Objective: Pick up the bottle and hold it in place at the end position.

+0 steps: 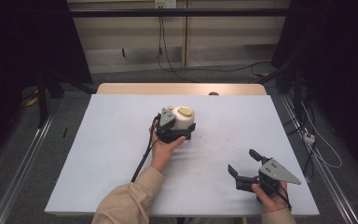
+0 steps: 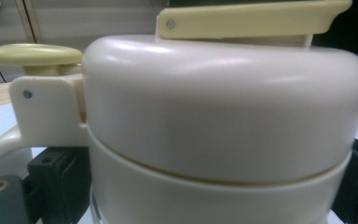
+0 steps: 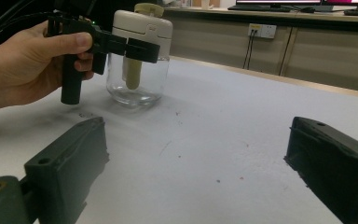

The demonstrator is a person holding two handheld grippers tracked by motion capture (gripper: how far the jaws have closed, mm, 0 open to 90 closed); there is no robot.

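1. Two handheld grippers are seen over a white table (image 1: 121,154); the left gripper (image 1: 171,127) is held near the table's centre, and the right gripper (image 1: 246,167) is held toward the 4 o'clock corner, well apart from it.
2. A jar with a clear glass body and a cream lid (image 3: 137,56) is stood upright on the table, just at 1 o'clock from the left hand (image 1: 164,148).
3. The left gripper's jaws are closed around the jar just below its lid, one jaw on each side, as shown in the right gripper view, where the black jaws are seen clamped against the glass.
4. In the left gripper view, the cream lid (image 2: 223,107) is seen very close, with a pale yellow lever (image 2: 247,21) lying across its top at 12 o'clock and a pale yellow round knob (image 2: 36,54) at 10 o'clock beside a cream handle (image 2: 9,144).
5. A pale yellow part is seen hanging inside the glass body in the right gripper view.
6. The right gripper's jaws are spread wide and nothing is held between them; bare table is seen in the gap.
7. The right gripper is gripped by the right hand (image 1: 272,198) at the table's near edge, with its grey three-cornered plate on top.
8. Small dark specks are scattered on the table between the jar and the right gripper.
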